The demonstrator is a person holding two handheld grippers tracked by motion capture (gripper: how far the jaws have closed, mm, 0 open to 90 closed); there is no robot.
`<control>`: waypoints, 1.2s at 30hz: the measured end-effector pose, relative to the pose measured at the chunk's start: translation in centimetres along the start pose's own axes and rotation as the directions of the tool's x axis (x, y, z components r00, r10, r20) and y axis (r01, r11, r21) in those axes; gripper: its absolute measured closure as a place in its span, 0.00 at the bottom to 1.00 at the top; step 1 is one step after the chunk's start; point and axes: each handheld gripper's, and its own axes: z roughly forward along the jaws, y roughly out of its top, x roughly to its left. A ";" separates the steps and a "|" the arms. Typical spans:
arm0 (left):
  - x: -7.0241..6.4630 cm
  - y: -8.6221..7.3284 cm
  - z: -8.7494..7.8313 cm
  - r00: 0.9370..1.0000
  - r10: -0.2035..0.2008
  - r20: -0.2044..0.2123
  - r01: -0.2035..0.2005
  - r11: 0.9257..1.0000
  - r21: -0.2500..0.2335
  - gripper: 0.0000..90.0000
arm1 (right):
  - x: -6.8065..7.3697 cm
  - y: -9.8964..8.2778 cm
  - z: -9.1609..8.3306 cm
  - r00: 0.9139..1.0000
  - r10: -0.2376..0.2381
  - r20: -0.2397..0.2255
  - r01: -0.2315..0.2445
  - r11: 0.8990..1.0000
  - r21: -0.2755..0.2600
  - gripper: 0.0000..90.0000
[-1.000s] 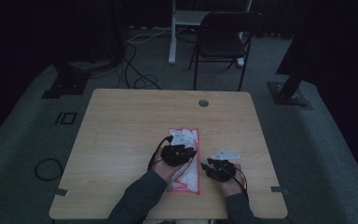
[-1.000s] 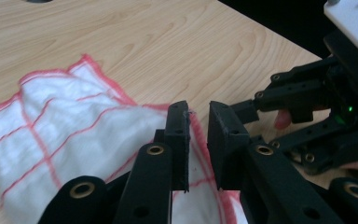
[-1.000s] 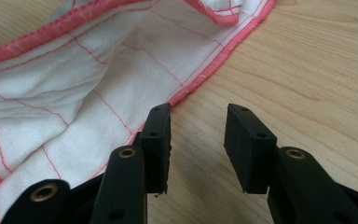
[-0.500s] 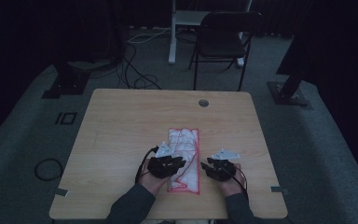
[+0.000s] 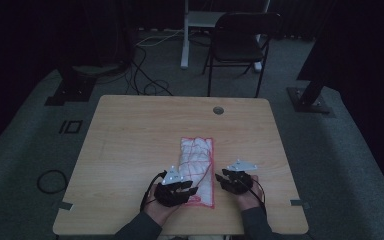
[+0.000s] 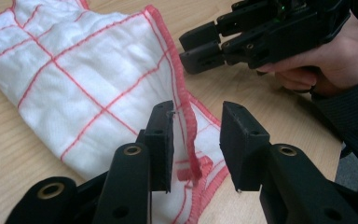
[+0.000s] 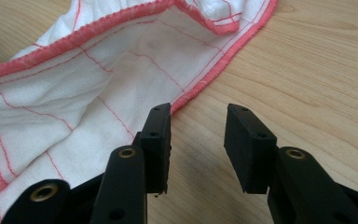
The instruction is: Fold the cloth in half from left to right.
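White dishcloth with red grid lines and red hem (image 5: pixel 197 167) lying in long folded strip on wooden worktop (image 5: pixel 130 145), near centre, running near to far. Left tongs (image 5: pixel 177 190) sitting at cloth's near left corner, jaws just been opening, now standing apart; raised red hem edge (image 6: pixel 186 116) hanging between them, not pinched. Right tongs (image 5: pixel 235 181) resting just right of cloth, jaws apart over bare wood, holding nothing. Black chair (image 5: pixel 240 42) standing beyond far edge.
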 end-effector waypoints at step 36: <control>-0.3 -4.2 -0.5 0.996 0.063 -0.063 -0.058 0.995 0.077 0.68 | -0.2 0.0 -0.1 1.000 0.007 0.006 -0.007 1.000 -0.006 0.68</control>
